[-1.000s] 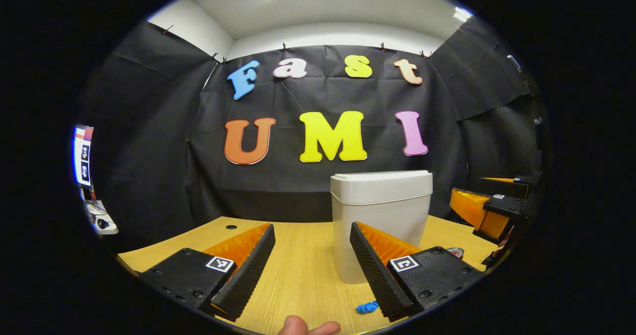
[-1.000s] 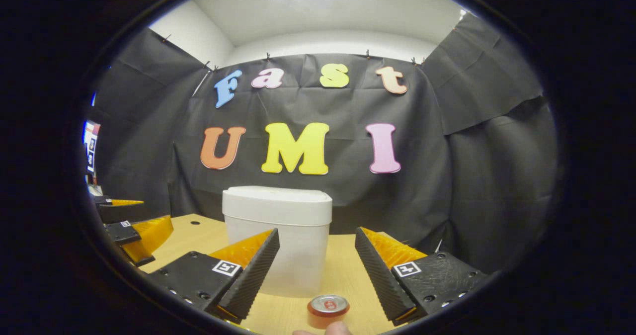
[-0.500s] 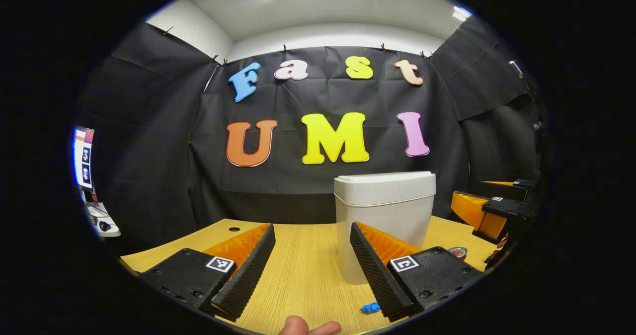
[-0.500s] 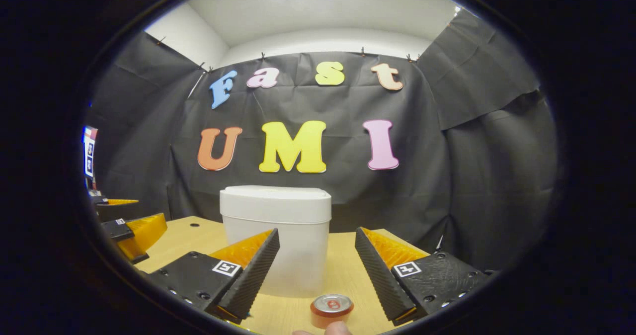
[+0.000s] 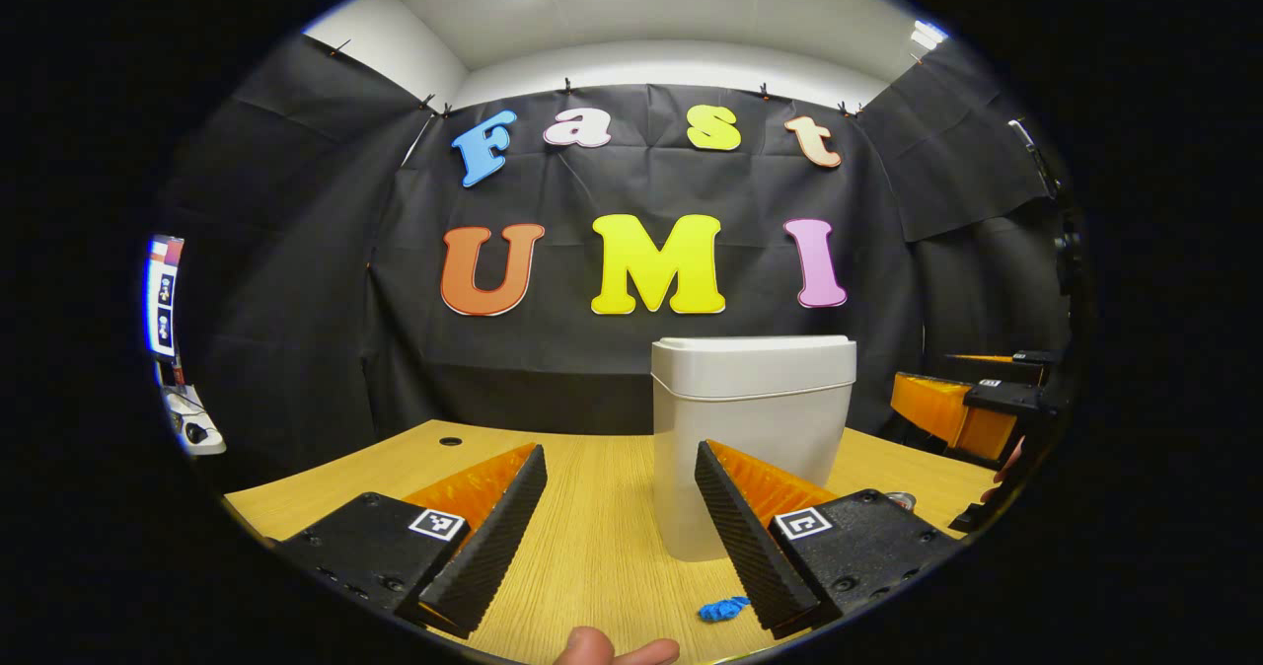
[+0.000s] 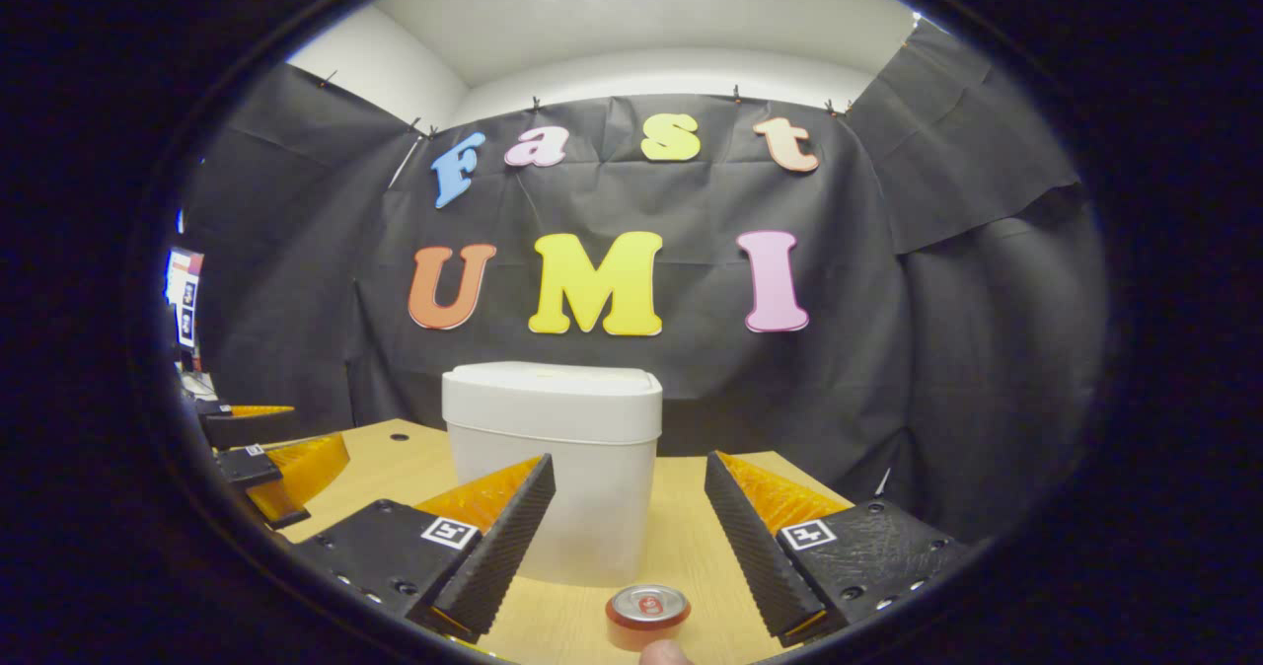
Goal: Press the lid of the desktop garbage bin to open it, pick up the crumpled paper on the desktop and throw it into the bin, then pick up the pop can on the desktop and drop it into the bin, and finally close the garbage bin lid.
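Looks like nothing's done yet: the bin [image 5: 752,443] sits centre-right in the left gripper view w/ its lid [image 5: 753,365] flat and closed, so step 1 (press lid to open) is prob. still ahead, then paper in, can in, lid shut. The crumpled paper [image 5: 723,608], a small blue wad, lies on the desk [image 5: 602,537] at bottom centre of the left gripper view, just in front of the bin and touching nothing. The pop can [image 6: 646,615] stands upright at bottom centre of the right gripper view, just in front of the bin [image 6: 553,468]; in the left gripper view only a sliver of it peeks out at lower right [image 5: 899,496]. Left gripper [image 5: 620,463]: jaws spread wide, nothing between them but bare desk, fingers off everything. Right gripper [image 6: 630,468]: also wide open, empty; can sits low between the two fingers in frame but not touched, bin behind. The right gripper also appears at far right edge of the left gripper view [image 5: 972,410], and the left one at lower left of the right gripper view [image 6: 271,458]. A fingertip [image 5: 617,648] pokes in at the bottom edge.
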A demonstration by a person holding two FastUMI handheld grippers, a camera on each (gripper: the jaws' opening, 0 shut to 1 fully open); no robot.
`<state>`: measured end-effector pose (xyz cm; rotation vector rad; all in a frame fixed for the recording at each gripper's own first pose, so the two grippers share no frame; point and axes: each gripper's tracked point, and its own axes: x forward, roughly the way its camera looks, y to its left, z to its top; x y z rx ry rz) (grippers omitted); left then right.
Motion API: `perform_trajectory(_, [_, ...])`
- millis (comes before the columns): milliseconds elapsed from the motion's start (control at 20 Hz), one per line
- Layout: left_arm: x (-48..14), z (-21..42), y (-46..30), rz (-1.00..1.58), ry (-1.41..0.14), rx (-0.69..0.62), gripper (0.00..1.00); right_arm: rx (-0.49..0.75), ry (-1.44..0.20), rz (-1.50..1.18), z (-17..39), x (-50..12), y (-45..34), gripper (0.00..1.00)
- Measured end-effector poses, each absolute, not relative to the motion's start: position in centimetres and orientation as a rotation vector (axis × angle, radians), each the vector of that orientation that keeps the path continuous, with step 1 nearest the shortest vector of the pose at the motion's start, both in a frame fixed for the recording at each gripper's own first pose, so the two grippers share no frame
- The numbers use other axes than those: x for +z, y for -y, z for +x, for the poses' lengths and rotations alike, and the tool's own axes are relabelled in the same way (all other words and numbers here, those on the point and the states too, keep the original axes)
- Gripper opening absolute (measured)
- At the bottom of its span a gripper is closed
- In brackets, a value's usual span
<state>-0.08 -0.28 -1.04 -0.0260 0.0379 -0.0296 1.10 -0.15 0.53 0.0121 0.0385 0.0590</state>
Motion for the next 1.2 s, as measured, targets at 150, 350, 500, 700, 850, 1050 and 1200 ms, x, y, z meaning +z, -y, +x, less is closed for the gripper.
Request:
perform_trajectory(150, [-1.0,-0.1,0.0,-0.007,-0.036,-0.020,0.98,0.089,-0.033,-0.006,2.2,2.2,0.0,0.88])
perform_trajectory(350, [-1.1,0.1,-0.7,-0.005,-0.039,-0.004,1.00,0.169,-0.059,0.035,5.0,4.8,-1.1,0.75])
perform_trajectory(500, [-1.0,0.2,-1.3,-0.008,-0.042,0.008,0.98,0.199,-0.098,0.028,7.1,6.1,-1.6,0.48])
perform_trajectory(700, [-0.6,-0.1,-2.1,-0.009,-0.032,0.021,0.98,0.267,-0.173,0.011,9.7,6.0,-4.0,0.10])
perform_trajectory(850, [-0.4,-0.1,-2.5,-0.010,-0.034,0.029,0.98,0.330,-0.246,0.037,11.5,5.9,-5.5,0.05])
perform_trajectory(1050, [-0.2,-0.1,-3.2,-0.008,-0.031,0.042,0.98,0.347,-0.325,0.009,13.6,4.6,-6.5,0.00])
perform_trajectory(1200, [-0.4,0.0,-3.6,-0.014,-0.037,0.050,0.98,0.374,-0.384,0.013,13.8,3.6,-6.8,0.00])
